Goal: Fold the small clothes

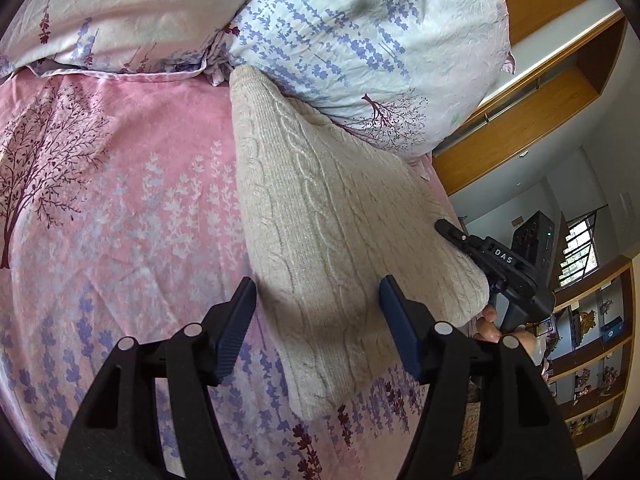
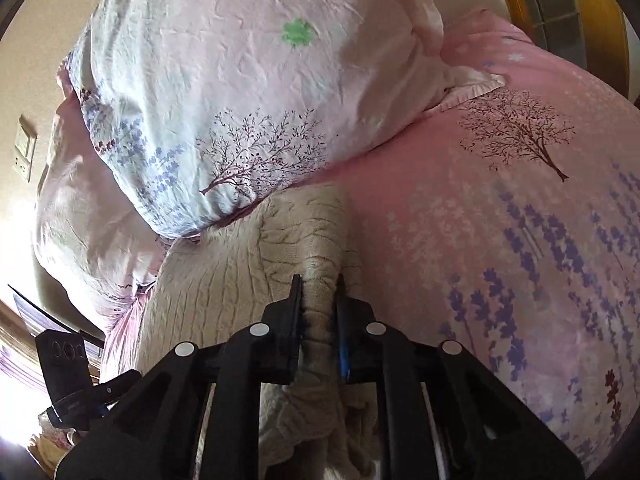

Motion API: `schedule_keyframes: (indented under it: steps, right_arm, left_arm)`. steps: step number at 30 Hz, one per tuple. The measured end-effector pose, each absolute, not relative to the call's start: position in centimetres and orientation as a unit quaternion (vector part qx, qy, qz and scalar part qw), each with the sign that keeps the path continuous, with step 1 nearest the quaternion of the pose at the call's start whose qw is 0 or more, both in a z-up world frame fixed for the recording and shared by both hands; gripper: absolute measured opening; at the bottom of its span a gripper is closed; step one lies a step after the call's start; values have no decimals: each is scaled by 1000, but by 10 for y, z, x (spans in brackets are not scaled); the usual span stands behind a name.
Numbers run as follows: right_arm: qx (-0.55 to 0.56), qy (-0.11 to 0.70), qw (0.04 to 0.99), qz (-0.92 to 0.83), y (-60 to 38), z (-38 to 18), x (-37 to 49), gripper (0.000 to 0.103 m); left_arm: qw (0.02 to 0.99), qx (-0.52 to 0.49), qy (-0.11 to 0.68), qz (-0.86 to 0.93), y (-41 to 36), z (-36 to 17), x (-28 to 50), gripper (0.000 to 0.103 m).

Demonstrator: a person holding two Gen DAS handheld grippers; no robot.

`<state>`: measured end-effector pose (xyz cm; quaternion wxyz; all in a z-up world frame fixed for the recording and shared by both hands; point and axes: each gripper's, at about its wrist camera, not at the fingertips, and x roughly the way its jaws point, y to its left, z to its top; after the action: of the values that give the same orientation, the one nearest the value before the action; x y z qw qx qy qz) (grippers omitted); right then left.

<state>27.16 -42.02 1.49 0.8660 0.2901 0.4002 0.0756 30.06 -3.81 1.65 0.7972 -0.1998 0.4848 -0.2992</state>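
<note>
A beige cable-knit sweater (image 1: 320,220) lies folded in a long strip on the pink floral bed sheet (image 1: 120,200), its far end against a pillow. My left gripper (image 1: 316,300) is open, its jaws standing either side of the sweater's near part without gripping it. My right gripper (image 2: 319,292) is shut on a bunched fold of the sweater (image 2: 248,264) and holds it. The right gripper also shows in the left wrist view (image 1: 500,268) at the sweater's right edge.
Two floral pillows (image 1: 360,48) lie at the head of the bed, one touching the sweater. The bed's edge is at the right, with wooden shelves (image 1: 592,360) and a wooden frame (image 1: 540,100) beyond. A wall socket (image 2: 24,148) is at the left.
</note>
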Motion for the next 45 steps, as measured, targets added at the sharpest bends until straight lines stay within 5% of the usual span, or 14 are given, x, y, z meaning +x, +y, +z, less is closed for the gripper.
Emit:
schedule_keyframes:
  steps: [4,13,20,22,26,45]
  right_arm:
    - [304,373,873,78,-424,36,237,34]
    - [279,371,877,119,-395,39,182,34]
    - [278,383,873,122,-390,28,182,32]
    - [274,388,871,125,-386,25,183,16]
    - [264,350,891,117,-388,39,172,10]
    - [241,421,871,72,-392,18,175,16]
  left_arm:
    - [801,-194,483,-295,-30,19,286,64]
    - [799,-185,494,-287,-29,9,261,62]
    - [801,-179,494,-287,-43,3,261,37]
    - [799,-187,495,-285,-43,1,263,29]
    - [799,-199,483,-299,-34,5,262,16]
    - [825,-129,462,-300,-31,11,244,19]
